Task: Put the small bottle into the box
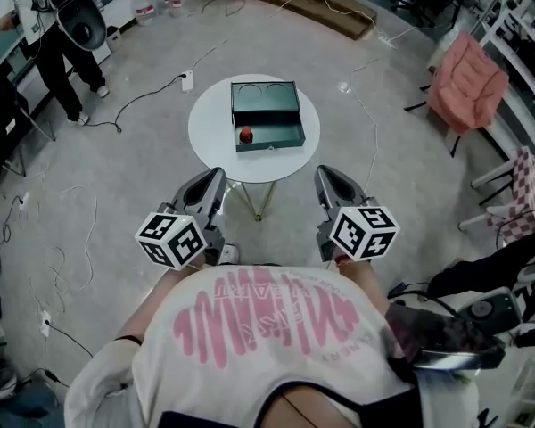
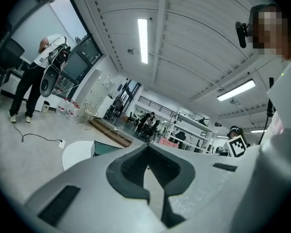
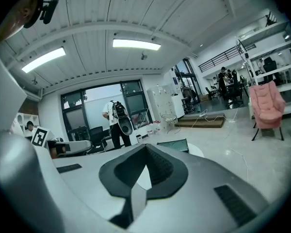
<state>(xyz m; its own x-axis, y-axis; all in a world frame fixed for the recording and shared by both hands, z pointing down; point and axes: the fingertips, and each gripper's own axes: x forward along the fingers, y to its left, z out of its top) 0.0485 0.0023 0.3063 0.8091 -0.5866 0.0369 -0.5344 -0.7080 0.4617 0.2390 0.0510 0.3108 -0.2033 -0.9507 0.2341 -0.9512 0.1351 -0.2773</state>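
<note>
A dark green box stands on the round white table, its lower drawer pulled open toward me. A small red object, apparently the small bottle, lies in the drawer's left part. My left gripper and right gripper hover side by side near my chest, short of the table's near edge, both shut and empty. The left gripper view shows the left gripper with the table and box beyond it. In the right gripper view the right gripper hides most of the box.
A person stands at the far left by a speaker. A pink chair sits at the right, with a checked one nearer. Cables and a power strip lie on the floor around the table.
</note>
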